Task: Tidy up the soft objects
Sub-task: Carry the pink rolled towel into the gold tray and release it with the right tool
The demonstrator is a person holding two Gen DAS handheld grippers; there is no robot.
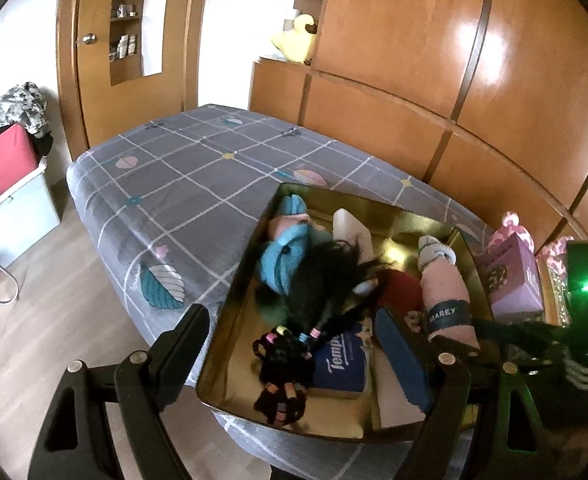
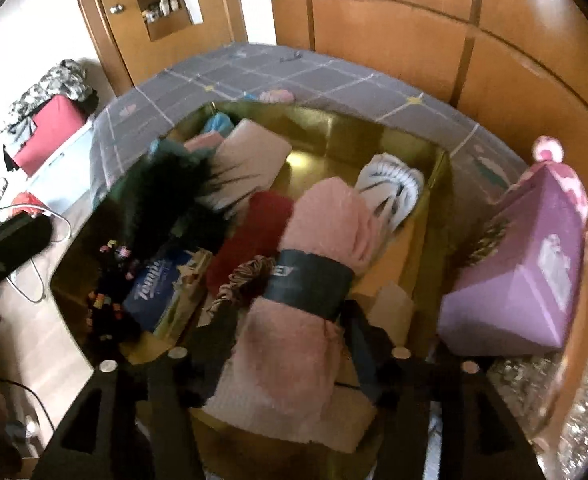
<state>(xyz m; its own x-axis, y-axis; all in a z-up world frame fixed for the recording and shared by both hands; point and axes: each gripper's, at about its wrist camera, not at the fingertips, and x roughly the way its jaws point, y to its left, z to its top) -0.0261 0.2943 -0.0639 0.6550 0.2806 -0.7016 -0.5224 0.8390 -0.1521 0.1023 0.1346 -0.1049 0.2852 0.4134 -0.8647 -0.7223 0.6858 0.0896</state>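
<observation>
A gold tin box (image 1: 238, 276) (image 2: 326, 128) sits on the grey checked bed and holds soft things: a blue plush (image 1: 284, 256), a black hairy toy with beads (image 1: 326, 280) (image 2: 166, 188), a red item (image 1: 402, 288) (image 2: 254, 232), a Tempo tissue pack (image 1: 340, 364) (image 2: 154, 284), white socks (image 1: 434, 256) (image 2: 390, 192). My left gripper (image 1: 294, 360) is open, its fingers astride the box's near left edge. My right gripper (image 2: 290, 344) is shut on a rolled pink towel (image 2: 318, 248) (image 1: 446, 292) with a dark band, low in the box.
A purple box (image 1: 514, 280) (image 2: 526, 276) and a pink spotted item (image 1: 512, 226) lie right of the tin by the wooden wardrobe (image 1: 454, 80). A bin with red cloth (image 1: 2, 184) stands on the floor at left. A yellow plush (image 1: 294, 38) sits on a far cabinet.
</observation>
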